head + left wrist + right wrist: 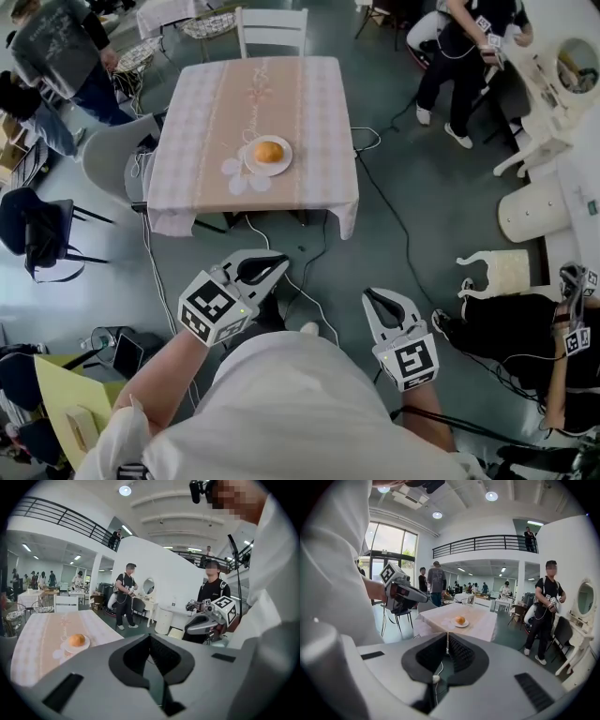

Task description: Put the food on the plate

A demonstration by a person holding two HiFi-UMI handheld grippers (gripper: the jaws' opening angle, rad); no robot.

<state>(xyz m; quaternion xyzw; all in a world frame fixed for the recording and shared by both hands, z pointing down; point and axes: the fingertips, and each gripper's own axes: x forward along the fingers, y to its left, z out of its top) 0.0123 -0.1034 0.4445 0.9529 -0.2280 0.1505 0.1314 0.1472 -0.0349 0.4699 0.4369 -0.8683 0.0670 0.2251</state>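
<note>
An orange round bun [268, 151] lies on a small white plate [283, 165] near the front edge of the table with the pink checked cloth [309, 103]. Both grippers hang over the floor well short of the table, close to the person's body. My left gripper [278, 263] is shut with nothing between its jaws. My right gripper [372, 298] is shut and empty too. In the left gripper view the bun [77, 640] and plate [68, 648] sit far off to the left, and the right gripper [190, 626] shows at the right. In the right gripper view the bun [460, 619] lies straight ahead, beyond my closed jaws.
A white chair [272, 28] stands behind the table and a grey chair [112, 155] at its left. Cables [380, 192] run over the floor by the table's right side. People stand at the room's left and right edges. A white ornate chair [497, 272] is at the right.
</note>
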